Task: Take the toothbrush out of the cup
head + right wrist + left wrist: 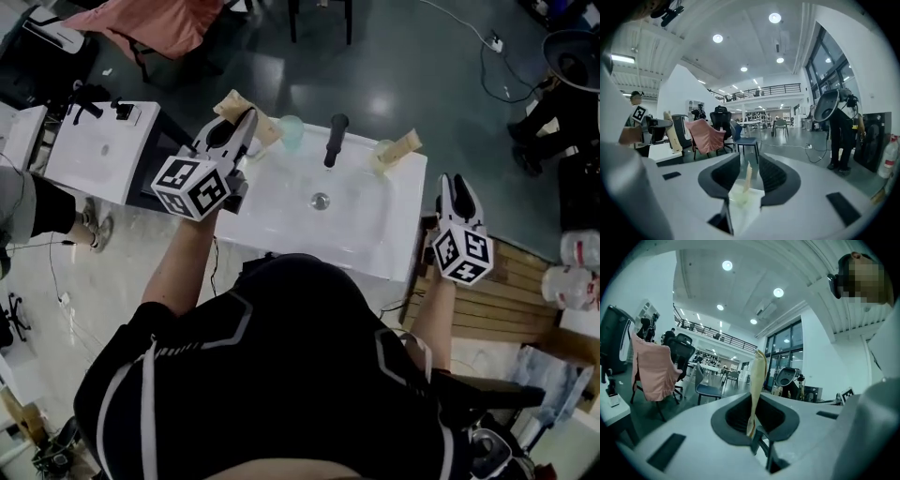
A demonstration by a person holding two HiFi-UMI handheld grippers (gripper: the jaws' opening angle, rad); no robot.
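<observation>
Across white sink counter (281, 230), found green cup (292, 129) and clear cup (739, 197) at the back. Gripped toothbrush (757, 376) in closed left tongs (753, 422), near green cup, long axis upright, top end toward ceiling. Held right tongs (457, 180) open, pressing nothing; saw second toothbrush (748, 178) leaning in clear cup ahead of them.

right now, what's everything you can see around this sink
washbasin: one, white, in front of the person
faucet: one, black, back of washbasin
cup: two, pale green, one each side of faucet
toothbrush: two, beige, one clamped by left gripper, one in right-hand cup
second basin: one, white, far left
cloth: one, pink, on a chair beyond
left hand-held gripper: shut on toothbrush
right hand-held gripper: open, empty
</observation>
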